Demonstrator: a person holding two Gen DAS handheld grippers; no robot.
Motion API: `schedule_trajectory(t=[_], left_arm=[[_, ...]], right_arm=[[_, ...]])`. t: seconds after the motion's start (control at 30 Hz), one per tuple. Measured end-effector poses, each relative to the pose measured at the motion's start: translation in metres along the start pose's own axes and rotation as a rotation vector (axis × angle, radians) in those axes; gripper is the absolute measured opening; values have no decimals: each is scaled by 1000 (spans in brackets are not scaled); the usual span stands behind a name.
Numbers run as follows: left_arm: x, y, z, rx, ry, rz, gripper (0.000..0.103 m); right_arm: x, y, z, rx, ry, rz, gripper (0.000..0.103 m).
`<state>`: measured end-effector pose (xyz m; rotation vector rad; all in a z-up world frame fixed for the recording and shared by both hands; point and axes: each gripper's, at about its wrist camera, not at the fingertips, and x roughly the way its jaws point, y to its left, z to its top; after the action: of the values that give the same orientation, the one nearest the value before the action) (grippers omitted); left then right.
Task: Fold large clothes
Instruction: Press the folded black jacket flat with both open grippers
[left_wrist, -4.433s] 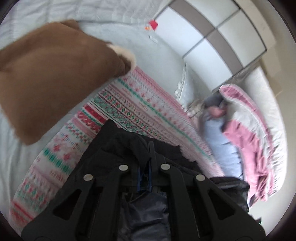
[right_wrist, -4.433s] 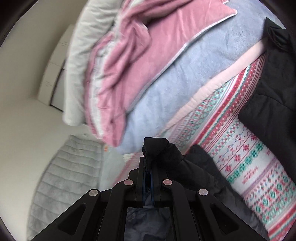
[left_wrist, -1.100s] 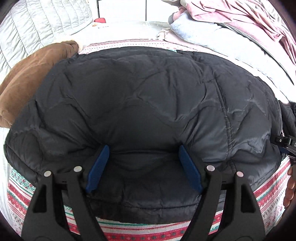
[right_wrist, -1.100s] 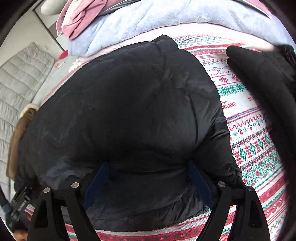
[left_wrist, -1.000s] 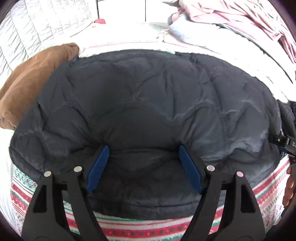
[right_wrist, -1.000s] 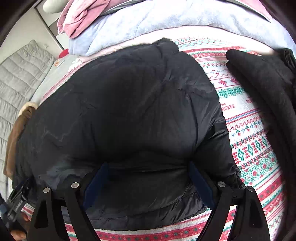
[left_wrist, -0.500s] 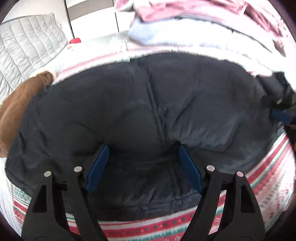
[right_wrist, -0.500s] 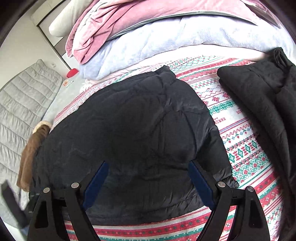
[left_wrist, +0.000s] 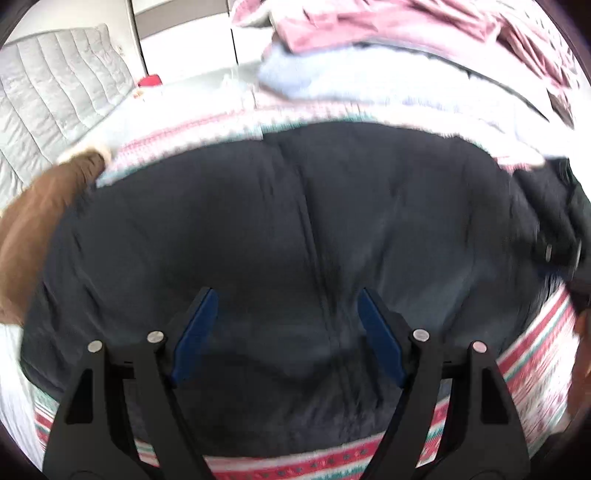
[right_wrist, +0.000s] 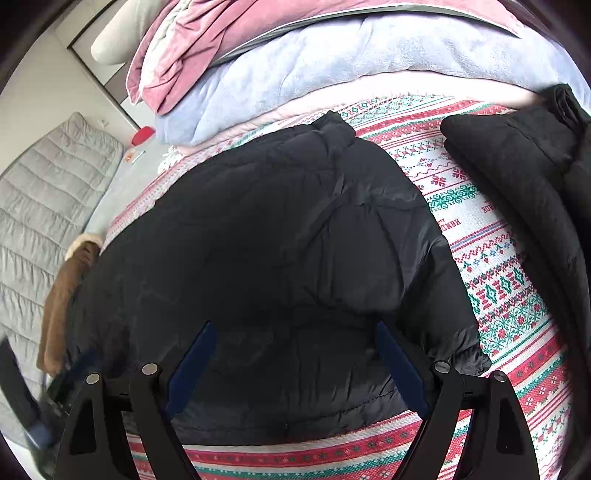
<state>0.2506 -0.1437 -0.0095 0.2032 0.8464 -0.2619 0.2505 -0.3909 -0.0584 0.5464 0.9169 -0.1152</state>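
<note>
Right wrist, jacket (right_wrist: 280, 236) hem on blanket (right_wrist: 491, 258) (folded), right gripper (right_wrist: 295, 354) agape

Left gripper (left_wrist: 284, 328) and right gripper (right_wrist: 295, 360) both gape wide, gripping nothing

Both wrist views close above, angled down, sharing the black jacket (left_wrist: 295, 221) (right_wrist: 280, 236) on patterned blanket (right_wrist: 491, 258)

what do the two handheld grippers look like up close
The left gripper and the right gripper look alike: two black plastic arms with triangular cut-outs, round silver bolts near the top of each, and flat blue pads lining the inner faces of the jaws. No cables or markings show.
</note>
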Motion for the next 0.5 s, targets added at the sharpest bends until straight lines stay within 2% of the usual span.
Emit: schedule_trajectory(t=[0.13, 0.2, 0.3, 0.4, 0.5], left_arm=[[12, 5, 40, -22, 12, 5, 79], [33, 2, 53, -8, 49, 33, 79], [71, 3, 56, 6, 121, 85, 79], [88, 6, 48, -21, 117, 91, 81], [90, -2, 43, 11, 115, 111, 81]], right_arm=[[0, -2, 2, 17, 1, 17, 89], [0, -3, 2, 23, 1, 19, 89], [-1, -5, 3, 30, 2, 20, 89], [-2, -8, 3, 42, 3, 32, 89], [1, -9, 4, 49, 13, 35, 89]])
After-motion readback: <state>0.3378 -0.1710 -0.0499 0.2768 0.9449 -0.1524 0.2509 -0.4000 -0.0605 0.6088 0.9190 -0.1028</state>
